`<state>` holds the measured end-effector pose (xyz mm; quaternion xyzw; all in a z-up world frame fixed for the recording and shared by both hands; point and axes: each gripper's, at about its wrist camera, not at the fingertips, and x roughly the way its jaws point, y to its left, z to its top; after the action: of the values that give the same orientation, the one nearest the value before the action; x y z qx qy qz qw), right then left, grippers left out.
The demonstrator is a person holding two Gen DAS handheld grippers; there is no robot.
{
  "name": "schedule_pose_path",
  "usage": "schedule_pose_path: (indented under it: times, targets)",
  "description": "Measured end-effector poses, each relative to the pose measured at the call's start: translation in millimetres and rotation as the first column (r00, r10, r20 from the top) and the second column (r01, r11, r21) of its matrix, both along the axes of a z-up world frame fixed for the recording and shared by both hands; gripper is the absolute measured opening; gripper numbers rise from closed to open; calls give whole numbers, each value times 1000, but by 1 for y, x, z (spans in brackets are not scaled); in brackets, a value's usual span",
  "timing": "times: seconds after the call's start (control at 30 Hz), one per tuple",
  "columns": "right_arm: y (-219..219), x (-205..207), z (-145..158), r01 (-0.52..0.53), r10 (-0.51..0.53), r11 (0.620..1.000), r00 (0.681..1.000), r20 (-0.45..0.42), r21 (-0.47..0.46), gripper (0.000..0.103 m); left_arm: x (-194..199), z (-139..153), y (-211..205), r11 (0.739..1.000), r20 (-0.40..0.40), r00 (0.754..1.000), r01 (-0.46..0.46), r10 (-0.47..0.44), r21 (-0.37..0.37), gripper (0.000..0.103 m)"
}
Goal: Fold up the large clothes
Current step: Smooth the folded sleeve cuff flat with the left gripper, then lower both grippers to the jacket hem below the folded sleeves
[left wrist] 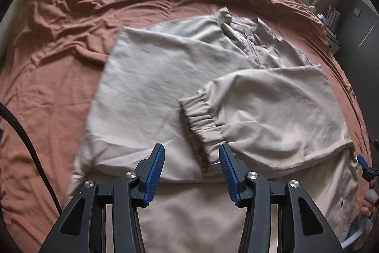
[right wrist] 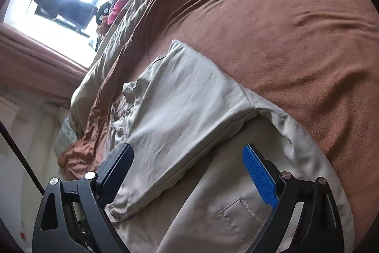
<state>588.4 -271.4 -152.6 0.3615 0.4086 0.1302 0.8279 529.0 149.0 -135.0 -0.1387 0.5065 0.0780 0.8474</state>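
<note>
Folding looks mid-way: beige jacket [left wrist: 165,77] lies flat on the bed [left wrist: 52,77], directly ahead of and under the left hand-held gripper [left wrist: 191,163], both sleeves laid across the body. Left jaws stand partly apart and empty, elastic cuff [left wrist: 201,120] just beyond the tips. Right hand-held gripper [right wrist: 188,160] also open, empty, over the hem edge. Risk: pinching only the top layer at the cuff would drag the sleeve off and undo the fold; the rumpled sheet could also get caught.
</note>
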Motion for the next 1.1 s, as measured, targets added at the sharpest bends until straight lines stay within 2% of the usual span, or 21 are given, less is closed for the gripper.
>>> schedule_pose_path:
  times: [0.13, 0.27, 0.3, 0.37, 0.4, 0.47, 0.6, 0.77, 0.9, 1.03, 1.1]
  targets:
    - [7, 5, 1, -22, 23, 1000, 1000, 11, -13, 93, 19, -18, -15, 1000, -11, 1000, 22, -22, -16, 50]
    - [8, 13, -1, -33, 33, 999, 999, 6, -16, 93, 37, -47, -25, 997, -91, 996, 32, -25, 77, 50]
    - [10, 13, -1, -34, 34, 999, 999, 8, -19, 93, 38, -57, -25, 996, -116, 993, 38, -29, 78, 51]
    - [11, 13, 0, -35, 35, 999, 999, 10, -30, 93, 37, -65, -20, 995, -110, 993, 42, -32, 93, 62]
    - [12, 13, 1, -35, 35, 999, 999, 10, -34, 93, 35, -64, -17, 992, -103, 995, 30, -17, 125, 75]
    - [12, 13, 2, -32, 33, 999, 999, 13, -39, 93, 33, -62, -10, 991, -98, 995, 7, 7, 137, 78]
    - [12, 9, 7, -28, 29, 999, 999, 23, -39, 93, 22, -41, 2, 992, -57, 998, -16, 24, 125, 76]
    - [19, -13, 25, -38, 47, 995, 994, 97, -91, 93, -14, 14, 14, 994, 86, 996, -30, 21, 109, 76]
    - [23, -42, 48, -18, 46, 987, 983, 179, -160, 93, -57, 60, 11, 989, 237, 971, -48, 14, 138, 76]
    - [26, -82, 60, -5, 55, 978, 970, 236, -207, 93, -107, 94, 13, 992, 342, 940, -46, 2, 120, 76]
    - [26, -101, 62, -15, 70, 975, 968, 242, -223, 93, -127, 104, 15, 991, 354, 935, -55, 9, 121, 76]
